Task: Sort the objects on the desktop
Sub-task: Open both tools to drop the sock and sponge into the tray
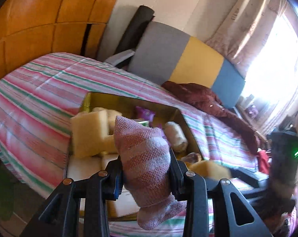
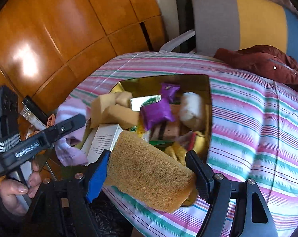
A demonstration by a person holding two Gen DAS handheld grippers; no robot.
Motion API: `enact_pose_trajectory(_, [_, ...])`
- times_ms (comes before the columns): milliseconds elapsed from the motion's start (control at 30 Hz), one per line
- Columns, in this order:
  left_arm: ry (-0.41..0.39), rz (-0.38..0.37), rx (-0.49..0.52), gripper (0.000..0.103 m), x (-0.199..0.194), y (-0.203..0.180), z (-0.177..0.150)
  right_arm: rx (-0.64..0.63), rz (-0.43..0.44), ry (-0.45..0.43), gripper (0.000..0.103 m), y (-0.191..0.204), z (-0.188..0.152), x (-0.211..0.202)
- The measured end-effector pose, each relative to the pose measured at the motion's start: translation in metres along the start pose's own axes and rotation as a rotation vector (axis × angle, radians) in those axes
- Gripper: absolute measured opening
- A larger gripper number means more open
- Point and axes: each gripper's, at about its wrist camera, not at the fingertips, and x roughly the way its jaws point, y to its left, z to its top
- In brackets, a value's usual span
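My left gripper (image 1: 146, 169) is shut on a pink and white striped sock (image 1: 147, 162) and holds it above the near end of an open gold box (image 1: 129, 100). The same sock (image 2: 70, 136) and left gripper (image 2: 50, 132) show at the left of the right wrist view. My right gripper (image 2: 149, 162) is shut on a yellow-brown sponge (image 2: 149, 169) just in front of the gold box (image 2: 207, 102). The box holds sponge blocks (image 2: 113, 110), purple packets (image 2: 156, 112), a white carton (image 2: 103, 140) and a white roll (image 2: 190, 108).
The box lies on a bed with a pink, green and white striped cover (image 2: 257, 122). A dark red garment (image 2: 263, 61) lies at the bed's head by a grey, yellow and blue headboard (image 2: 247, 17). An orange wooden wardrobe (image 2: 60, 29) stands to the left.
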Motion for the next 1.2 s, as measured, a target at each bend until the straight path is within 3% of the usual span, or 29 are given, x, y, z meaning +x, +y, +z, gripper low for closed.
enact_pose_trajectory(133, [-0.011, -0.051, 0.03, 0.037, 0.009, -0.013, 0.013, -0.022, -0.033, 0.021, 0.079, 0.008, -0.003, 0.015])
enact_pose_trajectory(300, [0.0, -0.073, 0.046, 0.038, 0.027, -0.022, 0.026, -0.027, -0.031, 0.035, 0.091, 0.009, -0.005, 0.024])
enact_pose_trajectory(633, [0.08, -0.061, 0.093, 0.038, 0.067, -0.035, 0.031, 0.016, -0.037, 0.046, 0.091, 0.001, -0.012, 0.024])
enact_pose_trajectory(900, [0.131, 0.001, 0.157, 0.047, 0.093, -0.046, 0.018, 0.031, -0.057, 0.035, 0.095, 0.002, -0.018, 0.016])
enact_pose_trajectory(1200, [0.092, 0.087, 0.19, 0.051, 0.086, -0.047, 0.015, 0.037, -0.074, 0.034, 0.096, -0.001, -0.021, 0.015])
